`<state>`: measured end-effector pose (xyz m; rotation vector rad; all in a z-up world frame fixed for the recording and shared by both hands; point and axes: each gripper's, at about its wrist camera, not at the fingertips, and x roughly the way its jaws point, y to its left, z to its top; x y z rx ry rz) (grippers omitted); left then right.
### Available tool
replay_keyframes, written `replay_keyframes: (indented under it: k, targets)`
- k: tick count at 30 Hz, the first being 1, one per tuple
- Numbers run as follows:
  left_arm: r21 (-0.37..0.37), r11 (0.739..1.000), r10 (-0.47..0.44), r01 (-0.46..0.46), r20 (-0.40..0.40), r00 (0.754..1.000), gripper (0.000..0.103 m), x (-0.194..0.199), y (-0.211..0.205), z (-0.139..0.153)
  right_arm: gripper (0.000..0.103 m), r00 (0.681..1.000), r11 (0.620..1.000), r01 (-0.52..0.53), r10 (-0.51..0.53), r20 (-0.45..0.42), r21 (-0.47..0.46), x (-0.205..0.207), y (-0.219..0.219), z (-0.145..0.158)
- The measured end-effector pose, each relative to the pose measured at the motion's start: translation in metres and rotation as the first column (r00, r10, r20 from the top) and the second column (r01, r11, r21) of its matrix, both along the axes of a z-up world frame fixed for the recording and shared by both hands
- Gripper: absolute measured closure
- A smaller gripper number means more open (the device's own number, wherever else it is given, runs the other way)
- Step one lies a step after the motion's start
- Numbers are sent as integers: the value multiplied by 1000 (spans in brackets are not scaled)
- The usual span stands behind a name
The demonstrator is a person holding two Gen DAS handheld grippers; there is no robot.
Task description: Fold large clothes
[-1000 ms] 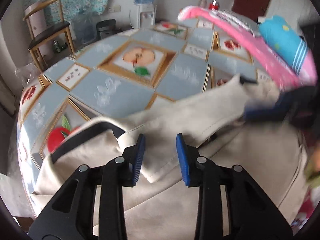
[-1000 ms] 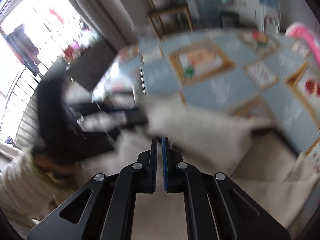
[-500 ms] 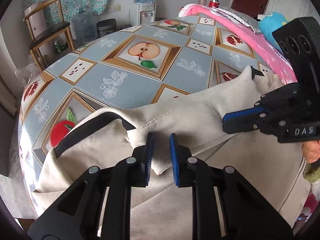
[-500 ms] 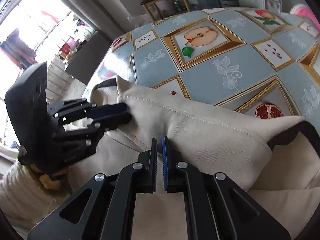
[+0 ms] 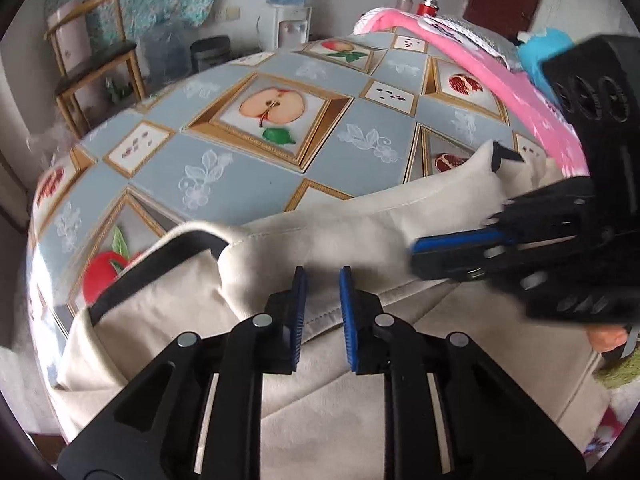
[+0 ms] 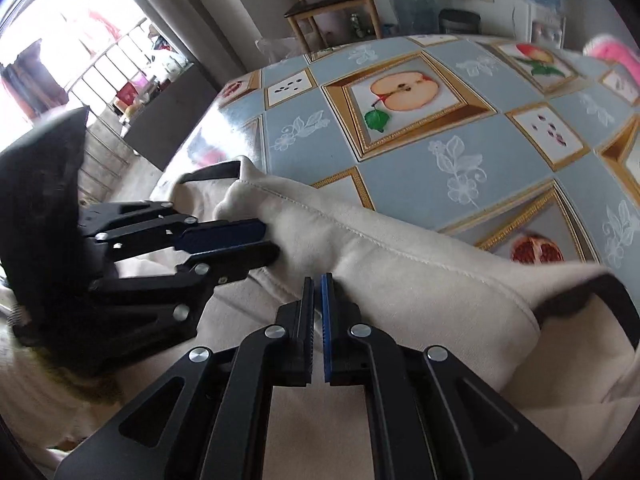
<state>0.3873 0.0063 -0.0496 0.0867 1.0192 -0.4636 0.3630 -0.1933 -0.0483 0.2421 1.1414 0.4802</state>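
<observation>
Left wrist view: the left gripper (image 5: 323,280) pointed down at a cream garment (image 5: 340,240) spread on the near part of the table (image 5: 248,168).
Left fingers: the blue pads (image 5: 301,312) stood a narrow gap apart, with a fold of the cream cloth rising between them; whether they pinched it could not be told from this view.
Garment: it lay across the near edge of the table, a thick rolled fold running left to right, with black trim (image 5: 160,256) curving at its left end and a small black corner at its right end.
Right gripper in this view: the right gripper (image 5: 416,258) came in from the right, slightly blurred, its fingers pressed together against the fold.
Tablecloth: blue-grey with framed fruit pictures, a halved apple (image 5: 272,108) in the middle.
Far side: a pink cloth (image 5: 480,60) lay along the right edge; a wooden chair (image 5: 96,68) and a water dispenser (image 5: 288,20) stood by the wall.

Right wrist view: the right gripper (image 6: 317,284) pointed down at the same cream garment (image 6: 400,276).
Right fingers: pressed almost together, only a slit between the pads, tips at the cloth's fold; no cloth clearly showed between them.
Left gripper in this view: the left gripper (image 6: 268,242) reached in from the left, its tips touching the fold near the black-trimmed end.
Background: a bright window (image 6: 60,40) at upper left.
</observation>
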Motion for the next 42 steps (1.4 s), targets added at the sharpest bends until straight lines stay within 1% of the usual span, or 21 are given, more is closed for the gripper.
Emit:
replay_keyframes:
  k: [1, 3, 5, 8, 11, 12, 14, 16, 18, 21, 25, 27, 28, 30, 32, 33, 36, 38, 39, 41, 42]
  targets:
    - [-11, 1000, 4, -4, -7, 1000, 86, -1, 3, -1, 93, 999, 999, 43, -43, 1, 28, -3, -14, 8]
    - [-33, 999, 7, -7, -5, 1000, 86, -4, 8, -2, 70, 989, 986, 149, -150, 9, 79, -11, -49, 22]
    - [-55, 998, 13, -13, -2, 1000, 86, -5, 11, -4, 65, 977, 971, 211, -209, -29, 114, -14, -73, 23]
    - [-72, 997, 17, -17, 2, 1000, 86, -5, 13, -5, 65, 953, 957, 273, -255, -163, 99, -11, -90, -2]
    - [-87, 996, 23, -23, 5, 1000, 86, -6, 15, -6, 68, 952, 962, 257, -236, -194, 91, -7, -83, -19]
    - [-90, 996, 25, -24, 5, 1000, 86, -6, 15, -6, 84, 956, 967, 243, -225, -188, 79, -6, -80, -21]
    - [-92, 996, 23, -22, 7, 1000, 86, -6, 14, -6, 90, 962, 973, 229, -224, -156, 10, -3, -72, -19]
    - [-102, 995, 14, -14, 5, 1000, 86, -7, 15, -6, 94, 968, 969, 228, -236, -89, -93, 3, -64, -8]
    - [-98, 995, 7, -6, 6, 1000, 86, -7, 13, -6, 94, 980, 961, 193, -200, -16, -197, 7, -49, 0]
    - [-78, 997, 0, 2, 17, 1000, 86, -10, 11, -5, 94, 989, 943, 146, -147, 20, -299, -1, -37, -9]
    - [-69, 998, -6, 8, 28, 1000, 86, -12, 9, -5, 89, 982, 959, 181, -189, -14, -219, -18, -58, -10]
    - [-75, 997, -6, 8, 27, 1000, 86, -11, 10, -5, 74, 973, 954, 220, -229, -20, -204, -23, -64, -6]
    - [-78, 997, -6, 8, 26, 1000, 86, -10, 10, -5, 71, 965, 946, 252, -260, -14, -201, -25, -68, -1]
    - [-85, 996, -4, 6, 23, 1000, 86, -10, 12, -5, 68, 940, 915, 341, -340, 42, -214, -31, -78, 18]
    - [-85, 996, -4, 6, 25, 1000, 86, -11, 11, -6, 68, 929, 907, 370, -358, 94, -203, -34, -75, 35]
    - [-84, 996, -4, 7, 25, 1000, 86, -11, 12, -6, 68, 935, 919, 351, -332, 123, -182, -34, -65, 43]
    - [-85, 996, -4, 6, 24, 1000, 86, -11, 12, -6, 69, 962, 952, 246, -217, 163, -183, -29, -25, 44]
    - [-86, 996, -3, 5, 24, 1000, 86, -11, 12, -6, 71, 973, 961, 181, -145, 178, -208, -25, 3, 32]
    - [-89, 996, -2, 4, 23, 1000, 86, -11, 12, -6, 77, 978, 965, 153, -117, 176, -211, -22, 14, 25]
    - [-102, 995, 0, 2, 17, 1000, 86, -11, 15, -5, 77, 986, 956, 120, -84, 143, -267, -13, 30, 0]
    - [-113, 994, 3, -2, 8, 1000, 86, -10, 17, -4, 77, 983, 950, 119, -73, 166, -287, -15, 34, -6]
